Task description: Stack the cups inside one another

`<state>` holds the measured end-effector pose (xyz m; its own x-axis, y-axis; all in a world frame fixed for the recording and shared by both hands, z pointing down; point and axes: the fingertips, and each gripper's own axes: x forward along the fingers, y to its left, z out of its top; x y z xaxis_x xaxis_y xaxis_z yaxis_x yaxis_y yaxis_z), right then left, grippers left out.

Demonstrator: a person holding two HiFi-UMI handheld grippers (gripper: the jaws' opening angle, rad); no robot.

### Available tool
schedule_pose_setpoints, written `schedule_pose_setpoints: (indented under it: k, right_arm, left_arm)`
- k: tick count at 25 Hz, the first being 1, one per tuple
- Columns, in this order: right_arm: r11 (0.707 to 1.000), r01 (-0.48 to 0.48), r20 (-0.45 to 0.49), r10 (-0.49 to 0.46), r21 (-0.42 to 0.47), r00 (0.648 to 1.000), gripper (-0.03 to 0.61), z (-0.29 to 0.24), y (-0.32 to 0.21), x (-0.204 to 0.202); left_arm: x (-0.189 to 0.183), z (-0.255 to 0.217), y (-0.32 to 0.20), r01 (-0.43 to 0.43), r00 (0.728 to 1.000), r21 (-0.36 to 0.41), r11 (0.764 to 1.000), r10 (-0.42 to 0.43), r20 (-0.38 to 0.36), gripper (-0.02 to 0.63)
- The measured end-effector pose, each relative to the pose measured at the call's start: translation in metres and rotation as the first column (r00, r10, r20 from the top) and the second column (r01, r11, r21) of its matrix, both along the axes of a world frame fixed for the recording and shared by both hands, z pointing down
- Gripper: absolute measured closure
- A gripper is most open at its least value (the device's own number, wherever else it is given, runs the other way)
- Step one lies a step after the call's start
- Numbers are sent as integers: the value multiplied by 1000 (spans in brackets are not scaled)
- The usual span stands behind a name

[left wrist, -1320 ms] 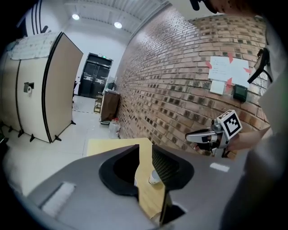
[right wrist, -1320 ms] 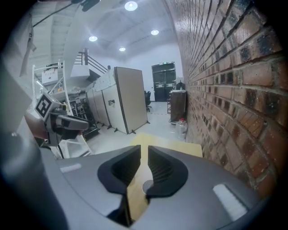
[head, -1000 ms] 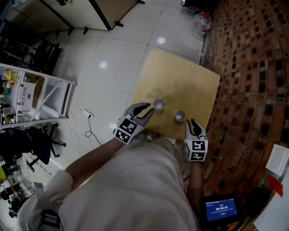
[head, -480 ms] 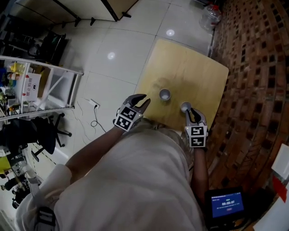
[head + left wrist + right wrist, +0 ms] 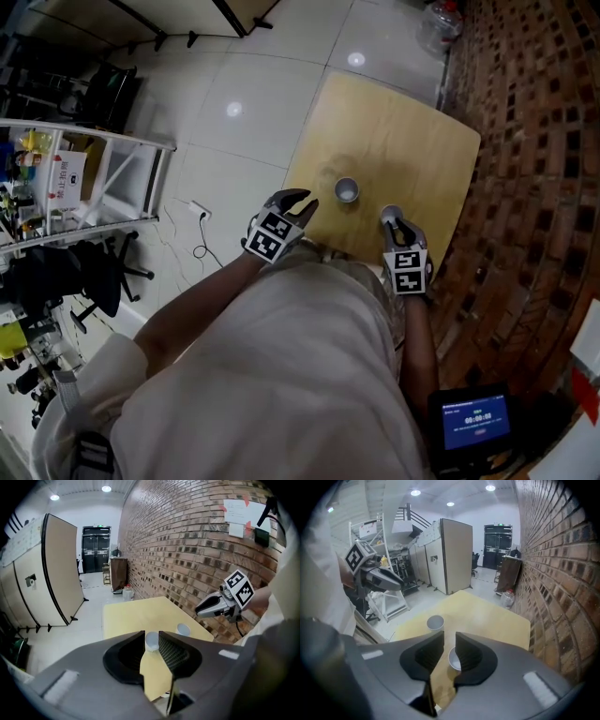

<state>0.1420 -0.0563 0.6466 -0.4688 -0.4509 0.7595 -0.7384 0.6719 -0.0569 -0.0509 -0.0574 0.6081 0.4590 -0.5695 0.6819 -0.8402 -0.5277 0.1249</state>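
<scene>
White left cup [image 5: 347, 190] and right cup [image 5: 391, 215] stand upright.

Ceiling lamps [image 5: 107, 488] are lighting the room evenly and glaring as spots off the glossy floor [image 5: 234, 109]. Fisheye bending is curving the brick wall [image 5: 187, 550], and dark vignetting is ringing both gripper views' corners.

On the table [image 5: 412, 122], the left cup [image 5: 347, 190] stands farther than the right cup [image 5: 391, 215]; brick wall [image 5: 539, 141] right, shelf rack [image 5: 94, 187] left.
</scene>
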Motion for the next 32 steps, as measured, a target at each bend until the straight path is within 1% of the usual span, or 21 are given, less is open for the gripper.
schedule_pose_setpoints:
  k: [5, 9, 12, 15, 18, 22, 26, 29, 32]
  right_arm:
    - [999, 13, -33, -14, -31, 999, 500, 18, 5, 0]
    - [997, 41, -84, -46, -67, 995, 500, 41, 8, 0]
    - [992, 74, -139, -88, -102, 986, 501, 61, 14, 3]
    - [989, 103, -183, -121, -106, 976, 502, 73, 15, 1]
    - [984, 129, -224, -155, -125, 962, 502, 87, 17, 1]
    - [977, 166, -271, -197, -133, 942, 503, 110, 17, 0]
    - [964, 221, -328, -259, -149, 908, 506, 122, 18, -3]
    - [953, 252, -361, -298, -169, 884, 514, 129, 18, -4]
    - [948, 265, -384, -314, -177, 868, 529, 137, 16, -2]
  left_arm:
    - [-4, 5, 5, -5, 1000, -14, 1000, 5, 3, 506]
    - [-6, 14, 7, -6, 1000, -35, 999, 7, 12, 508]
    - [2, 19, 6, -18, 1000, -61, 998, 19, 8, 509]
    - [12, 23, 4, -51, 999, -68, 996, 52, 13, 509]
    - [17, 23, 1, -64, 998, -67, 996, 65, 19, 509]
    - [21, 21, 3, -49, 999, -68, 996, 49, -4, 509]
    - [20, 10, 7, -61, 998, -53, 997, 61, -1, 509]
    - [13, 3, 7, -41, 999, -53, 998, 41, -6, 509]
    - [10, -3, 7, -18, 1000, -47, 999, 18, -13, 509]
